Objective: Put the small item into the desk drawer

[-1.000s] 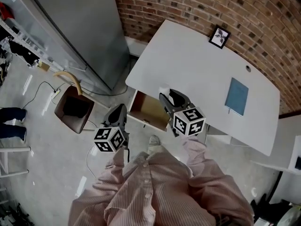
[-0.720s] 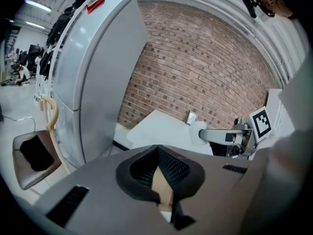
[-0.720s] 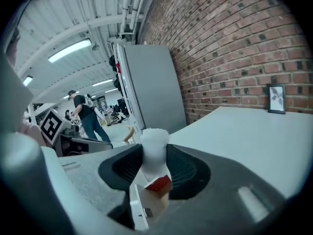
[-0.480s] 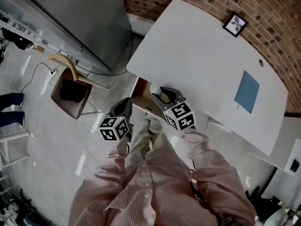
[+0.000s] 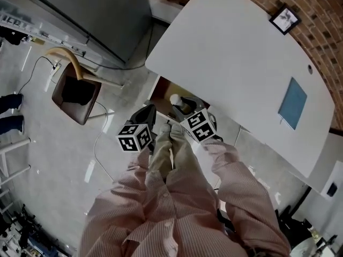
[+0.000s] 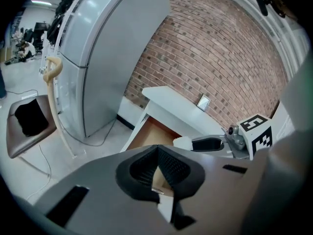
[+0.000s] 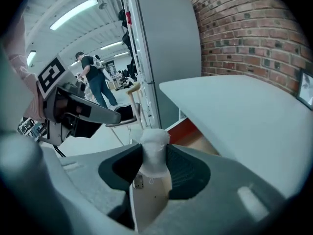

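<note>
White, fuzzy-edged small item (image 7: 154, 137) pinched btwn ribbed pads of R gripper (image 7: 155, 152) at open wood-lined drawer (image 5: 161, 91); L gripper (image 6: 157, 152) jaws closed, empty.

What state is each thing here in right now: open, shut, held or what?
Wooden desk drawer: pulled open.
Right gripper: shut on the small white soft item.
That item: held in the jaws, not yet released.
Left gripper: shut, empty.
Blue notebook: closed, flat on the white desk.

Left tool (image 5: 148, 111) shut, empty, right tool (image 5: 182, 103) clamped on small item (image 5: 174, 98)
</note>
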A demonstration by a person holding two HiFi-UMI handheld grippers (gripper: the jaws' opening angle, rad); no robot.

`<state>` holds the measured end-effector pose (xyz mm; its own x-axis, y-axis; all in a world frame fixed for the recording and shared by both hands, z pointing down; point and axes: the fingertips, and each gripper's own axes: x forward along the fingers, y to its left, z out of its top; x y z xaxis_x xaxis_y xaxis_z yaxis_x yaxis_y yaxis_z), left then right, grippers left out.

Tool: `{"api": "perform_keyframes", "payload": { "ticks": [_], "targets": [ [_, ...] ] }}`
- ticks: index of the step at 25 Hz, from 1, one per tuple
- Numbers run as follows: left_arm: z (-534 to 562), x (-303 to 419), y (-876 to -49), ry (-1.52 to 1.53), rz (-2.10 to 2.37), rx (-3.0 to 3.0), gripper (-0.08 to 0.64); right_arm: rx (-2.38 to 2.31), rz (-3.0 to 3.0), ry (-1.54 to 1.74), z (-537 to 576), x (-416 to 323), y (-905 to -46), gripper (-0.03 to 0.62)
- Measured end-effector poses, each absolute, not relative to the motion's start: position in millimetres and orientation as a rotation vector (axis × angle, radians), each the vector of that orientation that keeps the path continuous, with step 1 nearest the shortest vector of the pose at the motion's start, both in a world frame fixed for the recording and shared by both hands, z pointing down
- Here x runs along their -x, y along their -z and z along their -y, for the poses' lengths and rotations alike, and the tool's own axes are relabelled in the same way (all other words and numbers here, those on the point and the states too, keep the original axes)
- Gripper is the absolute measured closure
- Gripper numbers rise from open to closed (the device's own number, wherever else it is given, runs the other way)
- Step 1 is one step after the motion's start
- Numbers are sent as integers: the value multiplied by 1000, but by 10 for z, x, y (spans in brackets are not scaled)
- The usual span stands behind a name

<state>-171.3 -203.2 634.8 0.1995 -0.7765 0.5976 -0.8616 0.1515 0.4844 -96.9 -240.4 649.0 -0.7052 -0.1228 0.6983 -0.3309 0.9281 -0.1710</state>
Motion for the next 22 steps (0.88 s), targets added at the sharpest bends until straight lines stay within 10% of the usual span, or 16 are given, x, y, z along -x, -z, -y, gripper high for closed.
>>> {"api": "perform_keyframes", "payload": {
  "ticks": [22],
  "targets": [
    [2208,1564,-7250,-112,1496,-1607,560,-221,2100,-311,2556,1072,-8127,439]
  ]
}}
